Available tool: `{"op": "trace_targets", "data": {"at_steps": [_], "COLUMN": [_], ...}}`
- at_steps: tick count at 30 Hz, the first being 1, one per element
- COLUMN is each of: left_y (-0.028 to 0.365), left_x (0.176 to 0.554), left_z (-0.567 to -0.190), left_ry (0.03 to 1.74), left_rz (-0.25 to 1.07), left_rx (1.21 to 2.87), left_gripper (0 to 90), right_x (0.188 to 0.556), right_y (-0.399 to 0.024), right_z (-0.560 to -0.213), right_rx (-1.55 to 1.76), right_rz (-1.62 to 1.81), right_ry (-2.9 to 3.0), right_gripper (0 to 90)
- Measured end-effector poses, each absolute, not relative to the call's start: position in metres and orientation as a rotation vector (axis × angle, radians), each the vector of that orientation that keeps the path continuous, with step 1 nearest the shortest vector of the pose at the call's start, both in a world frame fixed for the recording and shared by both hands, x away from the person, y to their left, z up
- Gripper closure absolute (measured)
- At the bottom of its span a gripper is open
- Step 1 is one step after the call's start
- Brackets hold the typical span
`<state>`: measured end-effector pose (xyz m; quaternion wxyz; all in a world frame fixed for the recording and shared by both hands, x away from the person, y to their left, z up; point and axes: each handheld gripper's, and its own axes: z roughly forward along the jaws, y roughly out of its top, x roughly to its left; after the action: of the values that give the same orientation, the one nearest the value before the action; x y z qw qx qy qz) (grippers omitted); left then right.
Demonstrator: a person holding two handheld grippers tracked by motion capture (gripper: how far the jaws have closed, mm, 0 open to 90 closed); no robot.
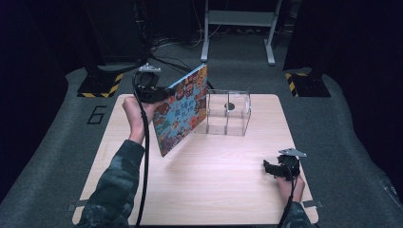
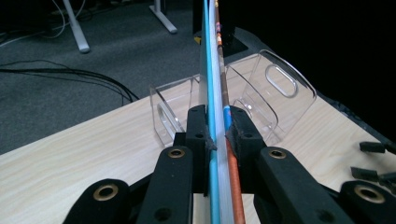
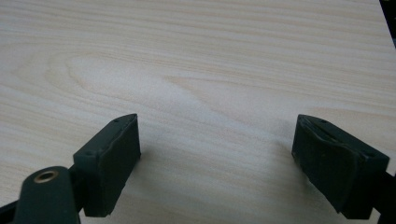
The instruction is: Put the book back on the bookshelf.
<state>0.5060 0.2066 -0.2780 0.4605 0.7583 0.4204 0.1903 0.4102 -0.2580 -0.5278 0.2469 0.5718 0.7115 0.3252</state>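
The left gripper (image 1: 164, 92), clamped on the picture book (image 1: 183, 110) held upright left of centre, could clip a divider of the clear organizer (image 1: 228, 113) if tilted; right gripper (image 1: 272, 169) rests apart.

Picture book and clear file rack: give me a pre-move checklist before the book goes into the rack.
1. Left tongs clamped on the picture book: ok.
2. Book lifted off the table: ok.
3. Clear rack upright, slots empty: ok.
4. Book edge lined up with a slot: cannot tell.
5. Right tongs open, holding nothing, away from the rack: ok.
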Motion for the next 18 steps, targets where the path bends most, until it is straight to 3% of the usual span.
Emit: {"op": "trace_targets", "data": {"at_steps": [18], "left_y": [0.188], "left_x": [0.506], "left_z": [-0.295], "left_ry": [1.070], "left_rz": [0.554], "left_rx": [1.781], "left_gripper": [80.6], "right_x": [0.410], "right_y": [-0.258], "right_z": [-0.528], "right_rx": [1.558], "right_rz": [0.888], "right_ry": [1.942], "right_gripper": [15.0]}}
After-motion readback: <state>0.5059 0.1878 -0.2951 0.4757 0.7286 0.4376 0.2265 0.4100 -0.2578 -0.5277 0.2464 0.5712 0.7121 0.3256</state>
